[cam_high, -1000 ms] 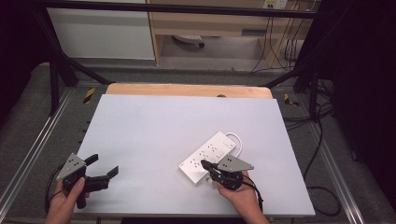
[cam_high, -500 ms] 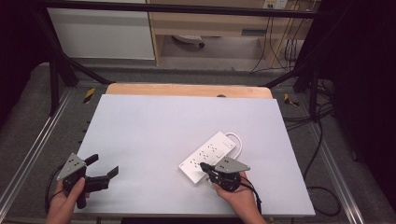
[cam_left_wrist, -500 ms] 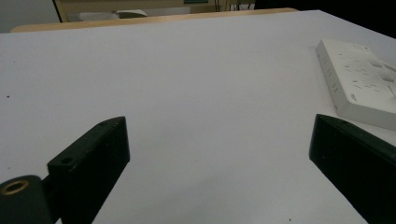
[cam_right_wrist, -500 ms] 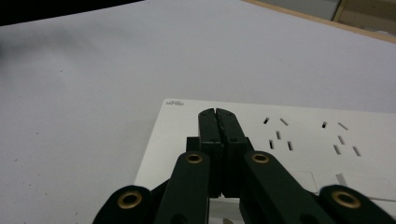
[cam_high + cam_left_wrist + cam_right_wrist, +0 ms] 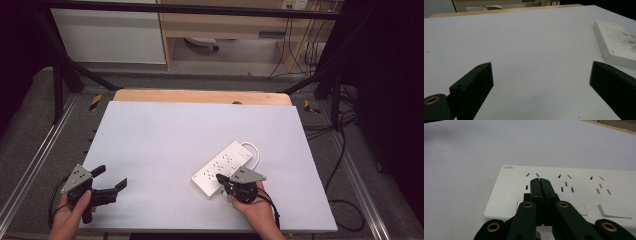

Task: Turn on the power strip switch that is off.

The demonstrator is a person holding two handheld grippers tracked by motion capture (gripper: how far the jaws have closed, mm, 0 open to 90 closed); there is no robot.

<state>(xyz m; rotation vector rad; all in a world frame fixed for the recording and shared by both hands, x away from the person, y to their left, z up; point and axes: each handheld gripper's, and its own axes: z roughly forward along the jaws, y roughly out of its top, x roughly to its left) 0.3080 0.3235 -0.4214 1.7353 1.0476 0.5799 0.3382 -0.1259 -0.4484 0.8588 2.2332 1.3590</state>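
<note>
Little differs from the earlier high view: both hands sit where they were, and the white power strip lies unmoved, diagonal on the right half of the surface. Right tongs are closed, empty, tips poised over the strip's near end by a rocker switch. Left tongs rest wide open, well apart at lower left. Risk: the narrow closed tips may slip off the switch, or a slanted push may skid the light strip.

Found only tiny grey print at one corner of the white power strip; too small to be read.
</note>
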